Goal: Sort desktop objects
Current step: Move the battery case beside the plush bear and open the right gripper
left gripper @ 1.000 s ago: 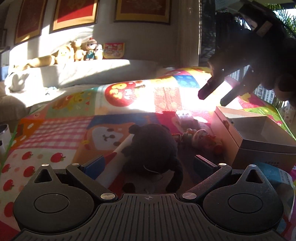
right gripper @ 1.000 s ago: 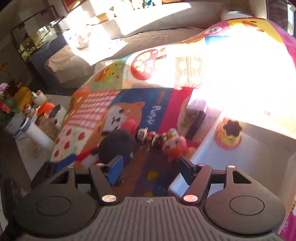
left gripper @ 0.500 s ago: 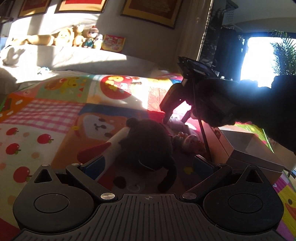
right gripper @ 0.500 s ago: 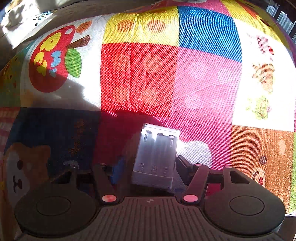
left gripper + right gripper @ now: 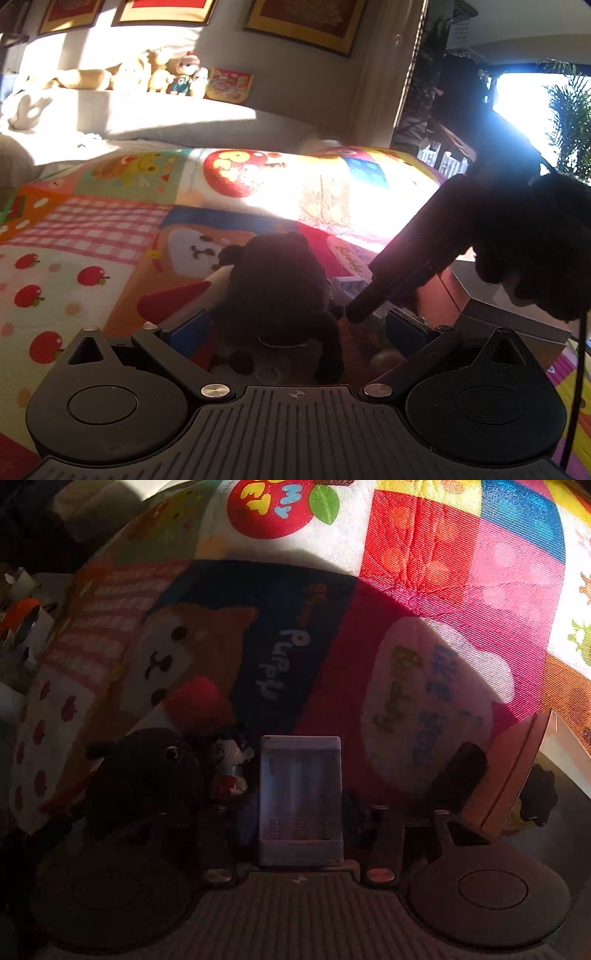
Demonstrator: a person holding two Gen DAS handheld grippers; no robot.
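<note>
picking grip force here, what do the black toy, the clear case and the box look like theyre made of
Black toy: soft plush, by its fuzzy matte outline and glossy bead eye. Clear case: rigid translucent plastic, probably; flat faces, cylinders showing through. Box: looks like cardboard, matte brown walls with thin straight edges.

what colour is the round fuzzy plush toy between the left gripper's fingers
Black; the round fuzzy plush toy shows best in the left wrist view.
</note>
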